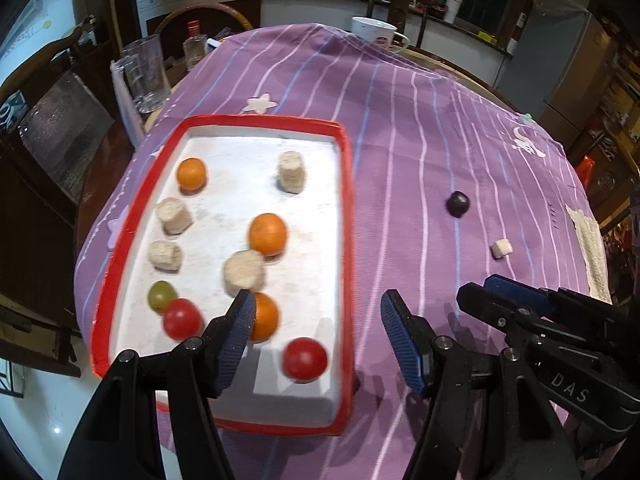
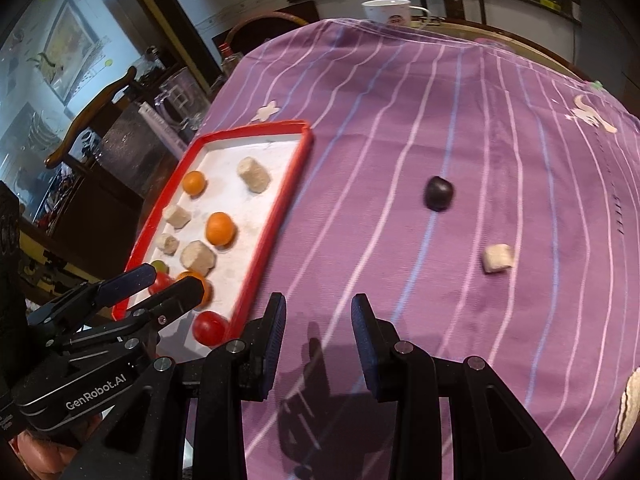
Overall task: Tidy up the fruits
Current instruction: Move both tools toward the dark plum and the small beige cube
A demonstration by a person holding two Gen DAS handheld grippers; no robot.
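Note:
A red-rimmed white tray [image 1: 346,208] [image 2: 280,208] lies on the purple striped cloth. It holds three oranges [image 1: 268,234], two red fruits [image 1: 305,359], a green grape [image 1: 160,295] and several beige cylinders [image 1: 292,172]. A dark purple fruit [image 1: 458,203] [image 2: 438,193] and a small beige piece [image 1: 501,247] [image 2: 498,258] lie on the cloth right of the tray. My left gripper [image 1: 318,320] is open and empty over the tray's near right rim. My right gripper [image 2: 319,320] is open and empty over bare cloth, short of the dark fruit.
A glass mug [image 1: 146,74] and a bottle [image 1: 195,44] stand beyond the cloth's far left edge. A white cup [image 1: 376,32] [image 2: 390,10] stands at the far edge. A beige strip [image 1: 592,252] lies at the right edge. Chairs surround the table.

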